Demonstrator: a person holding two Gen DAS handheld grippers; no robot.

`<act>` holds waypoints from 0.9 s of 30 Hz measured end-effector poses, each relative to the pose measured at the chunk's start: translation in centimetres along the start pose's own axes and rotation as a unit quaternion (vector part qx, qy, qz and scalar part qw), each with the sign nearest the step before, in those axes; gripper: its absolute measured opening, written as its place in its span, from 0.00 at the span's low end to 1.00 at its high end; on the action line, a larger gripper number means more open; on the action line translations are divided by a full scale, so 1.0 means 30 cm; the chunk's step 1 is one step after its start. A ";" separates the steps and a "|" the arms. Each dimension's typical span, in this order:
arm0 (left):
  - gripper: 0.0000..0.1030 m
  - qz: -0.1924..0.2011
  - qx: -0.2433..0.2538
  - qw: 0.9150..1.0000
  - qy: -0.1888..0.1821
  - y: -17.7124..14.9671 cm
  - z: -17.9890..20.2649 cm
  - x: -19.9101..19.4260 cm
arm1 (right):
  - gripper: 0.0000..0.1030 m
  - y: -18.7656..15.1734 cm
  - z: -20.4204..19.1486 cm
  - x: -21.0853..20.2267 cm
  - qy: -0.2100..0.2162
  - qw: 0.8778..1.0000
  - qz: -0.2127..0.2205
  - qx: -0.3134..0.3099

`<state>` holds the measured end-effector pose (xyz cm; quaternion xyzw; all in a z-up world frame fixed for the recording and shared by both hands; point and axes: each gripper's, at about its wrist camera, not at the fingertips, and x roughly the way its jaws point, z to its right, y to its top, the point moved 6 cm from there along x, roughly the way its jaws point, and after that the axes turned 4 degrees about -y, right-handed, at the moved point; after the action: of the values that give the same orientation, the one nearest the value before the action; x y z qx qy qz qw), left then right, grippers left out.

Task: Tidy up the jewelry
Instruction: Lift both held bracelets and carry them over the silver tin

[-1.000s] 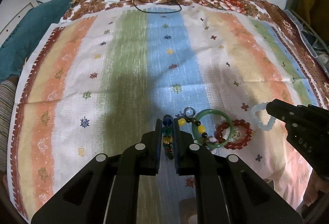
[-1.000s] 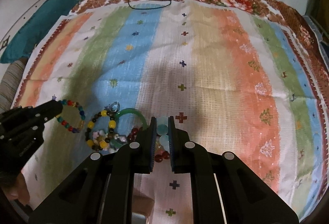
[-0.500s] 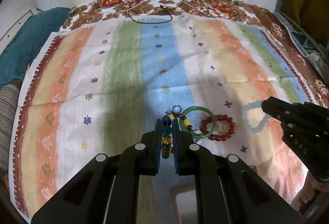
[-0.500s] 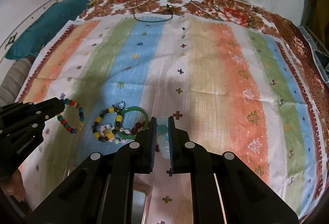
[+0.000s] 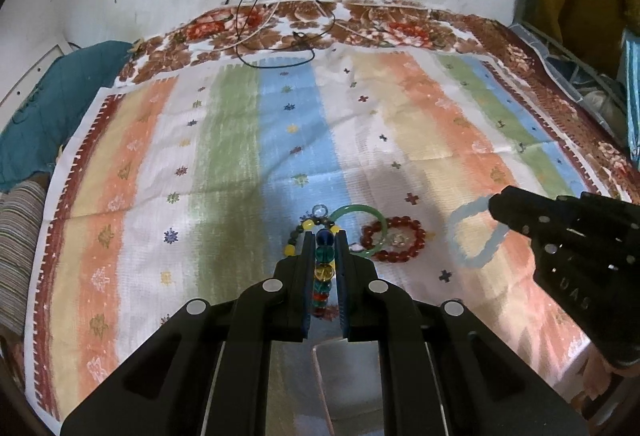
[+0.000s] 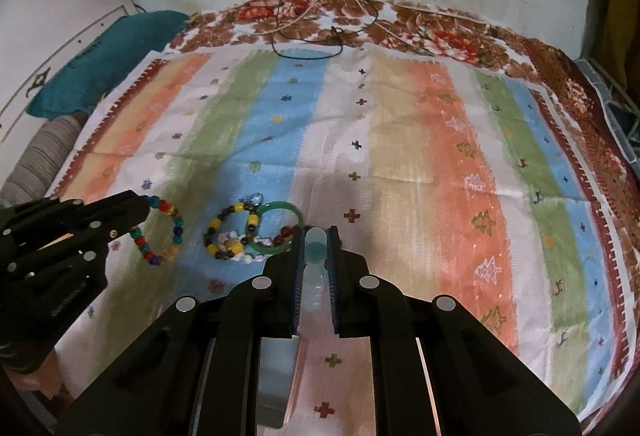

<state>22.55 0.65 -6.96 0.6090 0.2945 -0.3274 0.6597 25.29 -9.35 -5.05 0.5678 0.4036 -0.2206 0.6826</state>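
My left gripper (image 5: 324, 236) is shut on a multicoloured bead bracelet (image 5: 323, 268), which hangs clear of the striped cloth (image 5: 240, 155). In the right wrist view that bracelet (image 6: 160, 232) dangles as a loop from the left gripper (image 6: 140, 207). My right gripper (image 6: 316, 232) is shut on a pale blue bead bracelet (image 6: 314, 276); the left wrist view shows that bracelet (image 5: 476, 236) as a loop hanging from the right gripper (image 5: 496, 203). On the cloth between them lie a green bangle (image 5: 360, 228), a red bead bracelet (image 5: 394, 240) and a yellow-and-dark bead bracelet (image 6: 232, 232).
Black cables (image 5: 276, 55) lie at the cloth's far edge below a white wall. A teal cushion (image 6: 112, 59) sits at the far left. A clear container's rim (image 5: 320, 376) shows under the left gripper, mostly hidden. Clutter (image 5: 592, 91) borders the right side.
Both grippers have risen and drawn back, each lifting its bracelet off the cloth. The remaining pile looks smaller and farther away, and more wall is in view.
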 end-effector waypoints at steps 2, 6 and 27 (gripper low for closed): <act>0.09 0.003 -0.001 1.000 -0.003 -0.003 0.011 -0.012 | 0.12 -0.004 -0.003 -0.015 0.003 1.000 0.005 0.002; 0.09 0.005 0.003 1.000 -0.008 -0.018 0.037 -0.033 | 0.12 -0.021 -0.009 -0.040 0.008 1.000 0.008 0.006; 0.09 0.025 -0.002 0.999 -0.032 -0.137 0.090 -0.179 | 0.12 -0.126 -0.065 -0.153 0.032 0.999 0.017 -0.003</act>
<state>15.99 -1.84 -5.02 0.6036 0.2586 -0.3298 0.6782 19.20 -9.19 -3.68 0.5795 0.4160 -0.1894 0.6747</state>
